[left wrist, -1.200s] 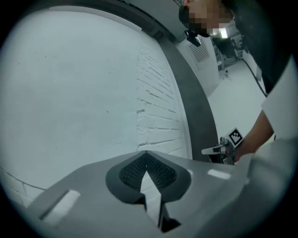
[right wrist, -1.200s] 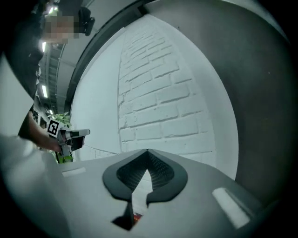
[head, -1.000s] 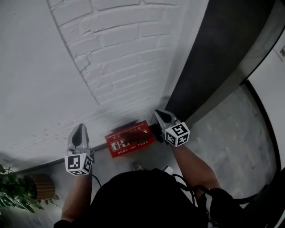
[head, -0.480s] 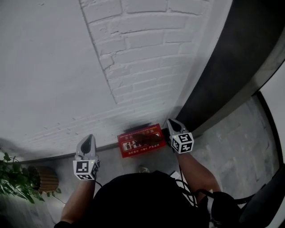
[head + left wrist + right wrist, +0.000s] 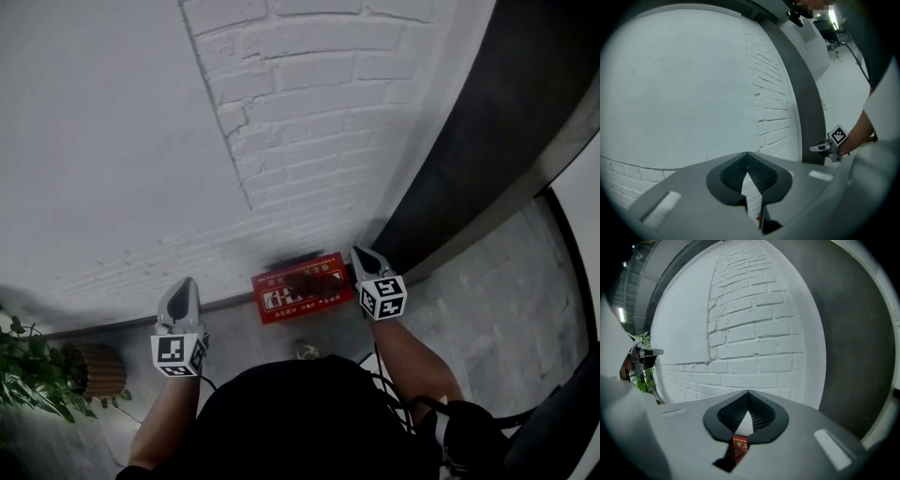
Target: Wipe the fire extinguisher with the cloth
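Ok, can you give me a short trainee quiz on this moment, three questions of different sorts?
1. True or false: the right gripper holds a cloth.
2. What stands at the far left of the head view? A) potted plant B) ladder C) bucket
3. Fill in: the red box sits on the floor at the foot of the white ____ wall.
Key: 1 false, its jaws are shut on nothing; 2 A; 3 brick.

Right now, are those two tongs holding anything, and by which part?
Nothing is held. The left tongs and the right tongs are both closed and empty, on either side of the red box at the foot of the brick wall.
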### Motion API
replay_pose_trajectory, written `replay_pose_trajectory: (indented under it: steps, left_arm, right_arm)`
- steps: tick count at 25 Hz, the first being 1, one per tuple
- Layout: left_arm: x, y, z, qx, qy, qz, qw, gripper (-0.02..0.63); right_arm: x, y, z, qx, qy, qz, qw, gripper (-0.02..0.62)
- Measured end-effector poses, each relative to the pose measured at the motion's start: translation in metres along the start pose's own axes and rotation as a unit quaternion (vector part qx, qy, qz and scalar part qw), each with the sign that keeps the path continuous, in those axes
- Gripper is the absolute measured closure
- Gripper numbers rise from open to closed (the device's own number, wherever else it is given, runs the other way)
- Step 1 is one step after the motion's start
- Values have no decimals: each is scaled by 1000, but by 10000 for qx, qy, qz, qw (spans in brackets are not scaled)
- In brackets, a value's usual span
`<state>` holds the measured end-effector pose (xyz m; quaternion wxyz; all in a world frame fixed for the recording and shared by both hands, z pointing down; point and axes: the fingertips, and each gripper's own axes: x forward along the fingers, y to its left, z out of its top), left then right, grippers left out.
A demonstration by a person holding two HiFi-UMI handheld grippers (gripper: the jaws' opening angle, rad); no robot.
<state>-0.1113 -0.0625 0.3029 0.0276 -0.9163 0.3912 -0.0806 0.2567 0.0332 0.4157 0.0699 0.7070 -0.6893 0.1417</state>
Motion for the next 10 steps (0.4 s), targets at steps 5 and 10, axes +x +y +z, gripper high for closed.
replay_pose_trajectory:
  steps: [5,10]
  left_arm:
    - [0,-5,-9,-103,74,-13,9999,606]
    - [5,-13,-6,-113,44,-78,9999,606]
  right_arm:
    - [-1,0,0,-83,6,-1,10000,595]
    - [3,0,3,-86,7,43,10000,595]
